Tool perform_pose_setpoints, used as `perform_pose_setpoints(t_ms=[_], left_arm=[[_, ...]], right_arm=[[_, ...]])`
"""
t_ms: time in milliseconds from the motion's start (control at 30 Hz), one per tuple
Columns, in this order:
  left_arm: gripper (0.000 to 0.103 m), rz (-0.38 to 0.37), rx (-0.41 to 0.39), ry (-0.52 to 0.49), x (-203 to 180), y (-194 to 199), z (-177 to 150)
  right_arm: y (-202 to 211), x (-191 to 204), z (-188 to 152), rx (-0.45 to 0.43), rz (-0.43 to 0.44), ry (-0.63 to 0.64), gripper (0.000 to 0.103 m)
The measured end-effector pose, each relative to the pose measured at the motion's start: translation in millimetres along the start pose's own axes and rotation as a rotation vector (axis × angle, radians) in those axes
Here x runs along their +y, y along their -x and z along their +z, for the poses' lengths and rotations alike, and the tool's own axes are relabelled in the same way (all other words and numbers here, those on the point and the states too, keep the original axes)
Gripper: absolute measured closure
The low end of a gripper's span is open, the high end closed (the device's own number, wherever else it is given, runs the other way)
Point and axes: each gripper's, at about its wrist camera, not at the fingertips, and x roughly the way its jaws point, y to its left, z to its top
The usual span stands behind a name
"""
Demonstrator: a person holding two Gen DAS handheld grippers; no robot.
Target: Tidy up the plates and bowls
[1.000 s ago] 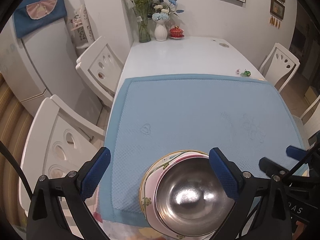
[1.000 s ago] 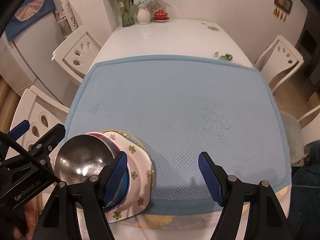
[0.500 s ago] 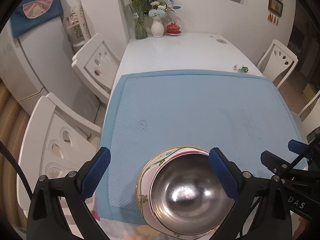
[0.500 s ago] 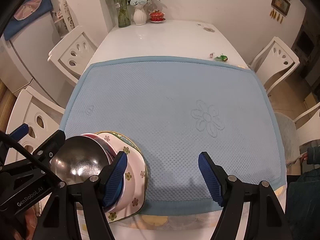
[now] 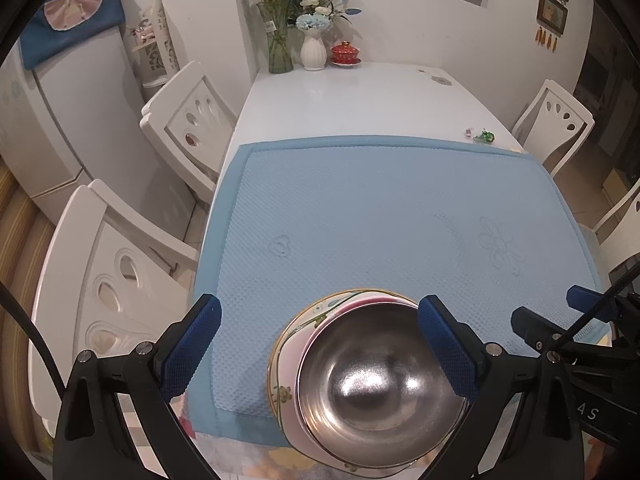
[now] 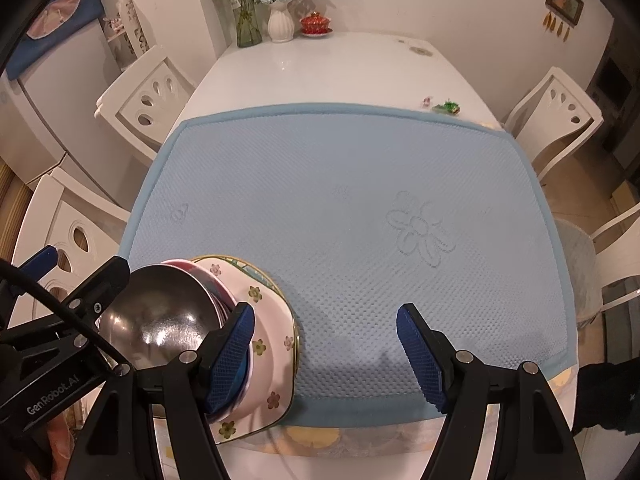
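Observation:
A stack of dishes sits at the near edge of the blue mat (image 5: 380, 220): a shiny steel bowl (image 5: 372, 384) on top, a pink bowl (image 5: 344, 307) under it, and floral plates (image 5: 282, 394) at the bottom. My left gripper (image 5: 320, 312) hangs open over the stack, its fingers wide on either side of the steel bowl and not pressing it. In the right wrist view the steel bowl (image 6: 160, 320) and a floral plate (image 6: 272, 344) lie at the lower left. My right gripper (image 6: 324, 316) is open over bare mat, its left finger just above the plate's edge.
The white table (image 5: 360, 96) carries vases of flowers (image 5: 312, 52), a red lidded cup (image 5: 346, 54) at its far end and a small green item (image 5: 484, 135) at the right. White chairs (image 5: 188, 116) stand along both sides. A fridge (image 5: 80, 120) is at the left.

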Motion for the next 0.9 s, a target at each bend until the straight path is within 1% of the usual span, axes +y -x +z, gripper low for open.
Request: perform_pose_setpoints(t_ms=[233,400,567,800,900], left_arm=[[0.004,-0.005,0.013,-0.004,-1,-5,2],[0.004,-0.001,0.016,-0.01,-2,-5,2],[0.004,-0.002,0.021,0.001,0,-6,2],[0.004,-0.007,0.032,0.006,1,-8,0],[0.004,-0.016,0.035,0.013,0,-10,2]], right_arm=[[-5,2,0,0.013,0.002,0.0,0.032],[-12,1,1,0.039,0.021,-0.013,0.032],[-11,3,2,0.033,0.018,-0.001,0.032],[-18,5,2,0.065,0.026,0.006,0.032],[-16,5,2,0.059,0.017,0.008,0.032]])
